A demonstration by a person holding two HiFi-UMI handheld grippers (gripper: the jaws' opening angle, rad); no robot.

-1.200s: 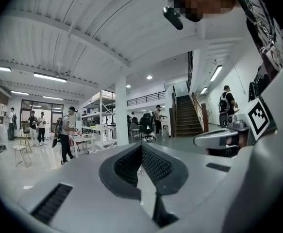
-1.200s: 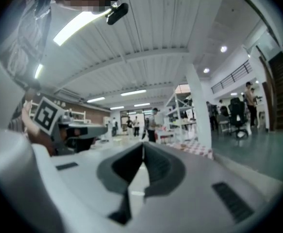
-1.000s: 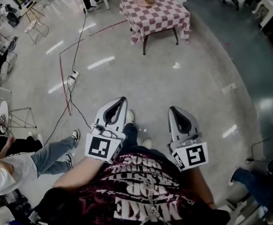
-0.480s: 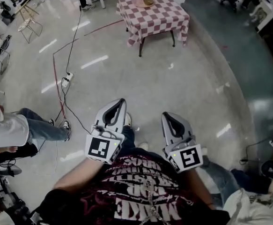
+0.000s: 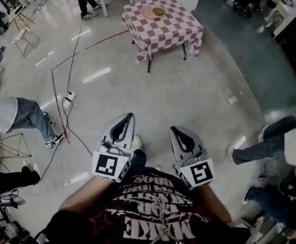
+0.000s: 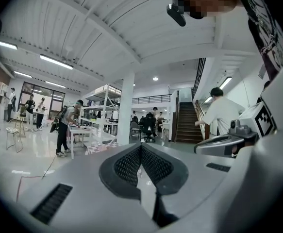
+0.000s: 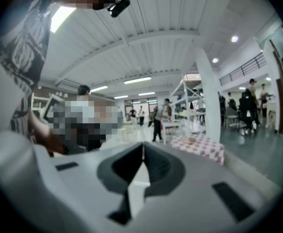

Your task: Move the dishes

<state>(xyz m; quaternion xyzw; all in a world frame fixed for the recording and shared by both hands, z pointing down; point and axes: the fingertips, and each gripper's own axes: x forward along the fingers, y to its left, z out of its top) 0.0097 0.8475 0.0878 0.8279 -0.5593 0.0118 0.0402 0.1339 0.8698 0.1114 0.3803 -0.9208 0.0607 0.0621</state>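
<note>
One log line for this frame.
left gripper: shut, empty | right gripper: shut, empty | dishes: on checkered table, far ahead, untouched

Desk point(image 5: 170, 32) has a red-and-white checked cloth, a tan plate point(image 5: 149, 12) and a yellowish bowl point(image 5: 159, 10). The left gripper point(image 5: 130, 115) and right gripper point(image 5: 173, 128) are both pale grey, with dark grey lining inside the fingers point(image 6: 126, 168) and black-and-white square markers. Floor point(image 5: 188, 95) is glossy light grey with a red cord point(image 5: 54, 85) across it. Shirt point(image 5: 158, 207) is dark maroon with white lettering.
</note>
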